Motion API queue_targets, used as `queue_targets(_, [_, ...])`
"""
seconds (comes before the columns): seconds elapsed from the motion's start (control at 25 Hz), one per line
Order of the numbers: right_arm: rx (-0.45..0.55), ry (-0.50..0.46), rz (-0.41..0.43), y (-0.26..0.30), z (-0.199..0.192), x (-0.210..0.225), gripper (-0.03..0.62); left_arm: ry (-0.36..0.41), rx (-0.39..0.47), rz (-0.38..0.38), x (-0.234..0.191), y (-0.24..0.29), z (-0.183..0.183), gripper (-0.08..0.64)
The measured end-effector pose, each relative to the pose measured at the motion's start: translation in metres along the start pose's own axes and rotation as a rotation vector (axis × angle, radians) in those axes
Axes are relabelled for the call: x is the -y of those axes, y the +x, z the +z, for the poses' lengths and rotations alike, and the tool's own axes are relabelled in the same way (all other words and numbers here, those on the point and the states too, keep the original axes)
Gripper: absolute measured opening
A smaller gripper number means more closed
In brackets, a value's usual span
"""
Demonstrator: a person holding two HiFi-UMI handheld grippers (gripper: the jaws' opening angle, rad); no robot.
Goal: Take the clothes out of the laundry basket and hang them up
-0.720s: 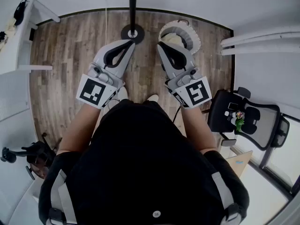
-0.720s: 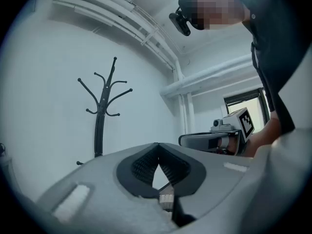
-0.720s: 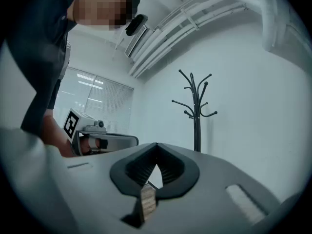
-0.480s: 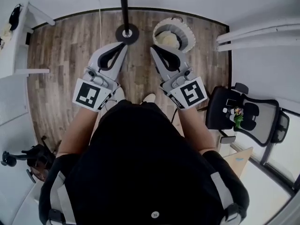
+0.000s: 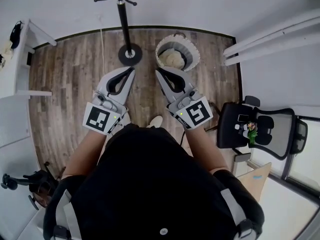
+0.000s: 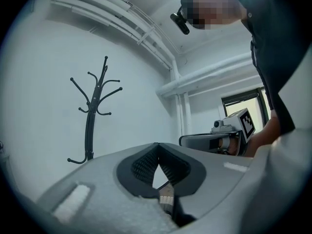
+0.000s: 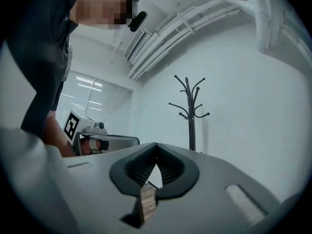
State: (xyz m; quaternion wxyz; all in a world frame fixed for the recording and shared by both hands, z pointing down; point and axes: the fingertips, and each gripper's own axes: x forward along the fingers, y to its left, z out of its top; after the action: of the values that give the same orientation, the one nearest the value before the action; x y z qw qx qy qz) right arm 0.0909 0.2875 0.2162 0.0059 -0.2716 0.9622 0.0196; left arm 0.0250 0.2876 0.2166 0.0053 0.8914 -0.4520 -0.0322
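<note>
Head view, coat rack (image 5: 123, 24): stands on the wooden floor (image 5: 70, 69), just left of the basket.
Left gripper (image 5: 132, 69): fingers closed together, nothing between them.
Right gripper (image 5: 157, 71): fingers closed together, also empty.
Laundry basket (image 5: 194, 54): on the floor ahead, with the pale clothes (image 5: 171, 59) inside.
Risk: reaching in with closed fingers would likely press the clothes down rather than catch them.
Change: the rack's hooks now show, and the basket sits lower in the frame.

My left gripper (image 5: 131, 70) and right gripper (image 5: 159, 71) are pale grey shells that taper to a point. Each has a black-lined teardrop opening and ribbed black jaws. A white cube (image 5: 102, 118) with black square markers caps each rear. I wear a black short-sleeved top (image 5: 145, 184) with grey shoulder straps (image 5: 231, 204).
</note>
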Motion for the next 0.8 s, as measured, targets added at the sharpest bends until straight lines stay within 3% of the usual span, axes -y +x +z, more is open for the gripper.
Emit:
queue_targets(0.24, [0.04, 0.003, -0.039, -0.015, 0.011, 0.013, 0.006, 0.007, 0.001, -0.003, 0.013, 0.011, 0.004, 0.002])
queue_targets(0.28, [0.041, 0.011, -0.048, -0.017, 0.01, 0.016, 0.077, 0.007, 0.001, -0.003, 0.015, 0.013, 0.004, 0.002])
queue_targets(0.32, [0.039, 0.021, -0.059, -0.018, 0.009, 0.019, 0.243, 0.007, 0.0, -0.003, 0.016, 0.014, 0.004, 0.002])
queue_targets(0.4, [0.026, 0.031, -0.093, -0.019, 0.005, 0.027, 0.459, 0.007, -0.002, -0.005, 0.019, 0.017, 0.003, 0.002])
queue_targets(0.48, [0.014, 0.021, -0.128, -0.022, 0.001, 0.033, 0.523, 0.005, -0.008, -0.008, 0.021, 0.02, 0.001, 0.002])
queue_targets(0.8, [0.013, 0.004, -0.218, -0.044, -0.002, 0.06, 0.569, 0.009, -0.011, -0.044, 0.032, 0.042, -0.004, 0.002])
